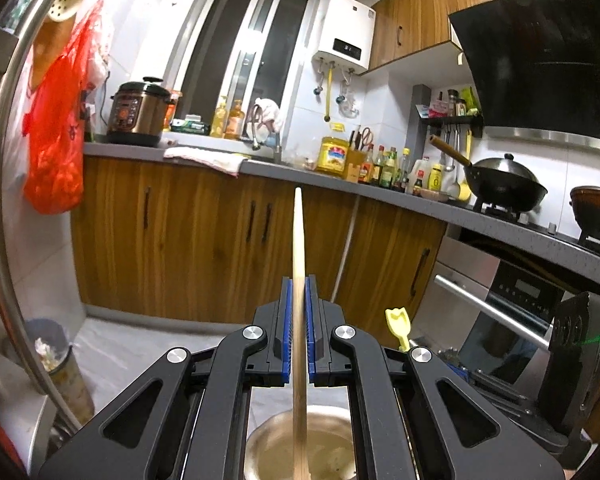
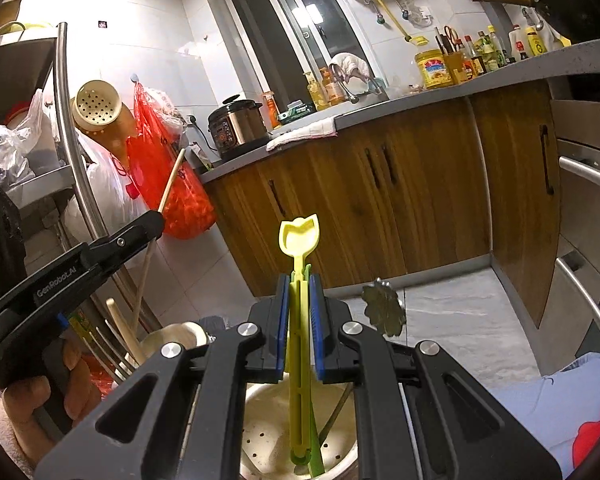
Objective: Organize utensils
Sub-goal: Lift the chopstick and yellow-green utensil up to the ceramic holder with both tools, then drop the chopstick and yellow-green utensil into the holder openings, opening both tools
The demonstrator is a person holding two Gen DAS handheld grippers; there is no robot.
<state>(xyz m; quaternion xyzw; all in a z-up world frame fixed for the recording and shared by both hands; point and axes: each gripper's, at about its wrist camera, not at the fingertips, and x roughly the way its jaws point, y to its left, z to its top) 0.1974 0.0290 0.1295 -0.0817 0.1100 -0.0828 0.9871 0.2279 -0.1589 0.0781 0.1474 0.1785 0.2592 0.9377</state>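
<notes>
My left gripper (image 1: 299, 280) is shut on a wooden chopstick (image 1: 298, 240) that stands upright between its blue pads, its lower end reaching down toward a round metal holder (image 1: 268, 440). My right gripper (image 2: 299, 278) is shut on a yellow plastic utensil (image 2: 300, 240) with a green piece beside it; both stand upright over a perforated metal holder (image 2: 260, 444). In the right wrist view the left gripper (image 2: 156, 220) shows at the left, held by a hand (image 2: 24, 404), with the chopstick (image 2: 172, 180) poking up from it. The yellow utensil (image 1: 398, 326) peeks in at the right of the left wrist view.
A second holder (image 2: 172, 338) with wooden and metal utensils stands at the left. A flower-shaped metal utensil head (image 2: 384, 312) sticks up at the right. A steel rack post (image 2: 76, 152), a red bag (image 2: 168, 184), wooden cabinets (image 2: 380, 192), a counter and an oven (image 1: 512, 304) surround the spot.
</notes>
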